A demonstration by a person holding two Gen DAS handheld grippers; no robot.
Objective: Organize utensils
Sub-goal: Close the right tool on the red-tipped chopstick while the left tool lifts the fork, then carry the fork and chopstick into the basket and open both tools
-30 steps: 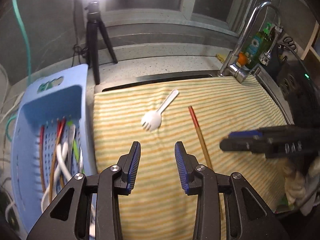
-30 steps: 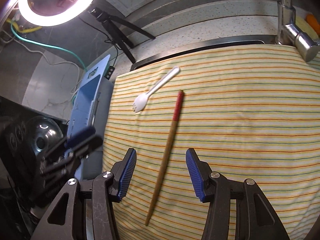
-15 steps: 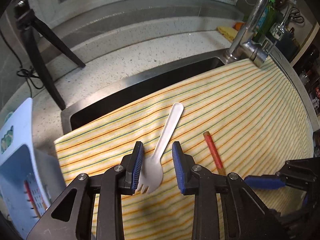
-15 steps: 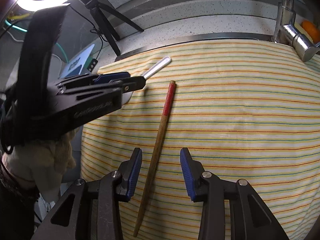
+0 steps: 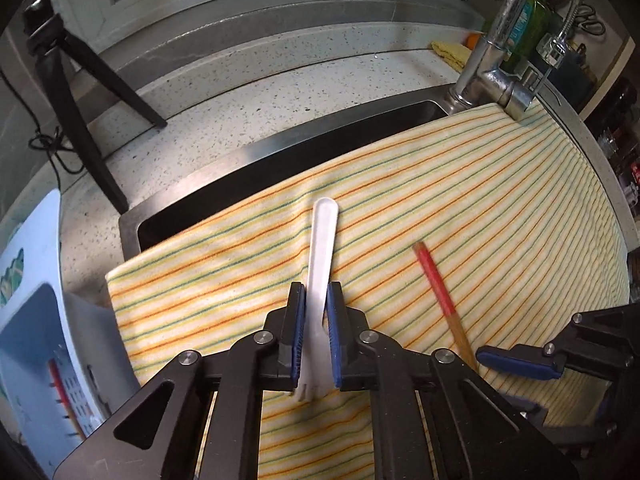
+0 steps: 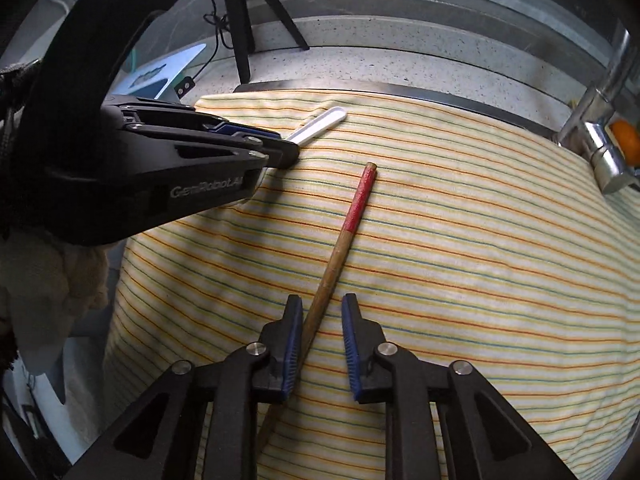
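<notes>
- While I look down along the left gripper [image 5: 316, 336], I see its blue-padded jaws clenched on the white plastic spork [image 5: 320, 264], pads pressing the neck just above the tines.
- The spork's flat handle reaches away from me over the yellow cloth with orange and green stripes [image 5: 500, 208], and its tines show just under the pads, against the fabric.
- That cloth is spread over the steel sink [image 5: 224, 184], whose dark opening shows beyond the cloth's far edge, set in the speckled grey tabletop [image 5: 280, 76].
- From my right gripper [image 6: 320, 340], the jaws are closing around the long wooden chopstick with a red-painted end [image 6: 344, 236]; the stick lies slantwise on the cloth between the pads.
- The left pad looks to be touching the stick, while the right pad stands apart from it with cloth showing in the gap.
- The red end points away from me, near the spork's handle but apart from it.
- At the left edge I see the pale blue plastic basket [image 5: 36, 320] just beside the cloth, with a red-tipped stick inside.
- A chrome tap [image 5: 492, 60] stands at the far right corner of the sink, and a black tripod [image 5: 76, 112] stands on the tabletop.
- In the right view, a cream knitted sleeve [image 6: 52, 280] shows behind the left gripper.
</notes>
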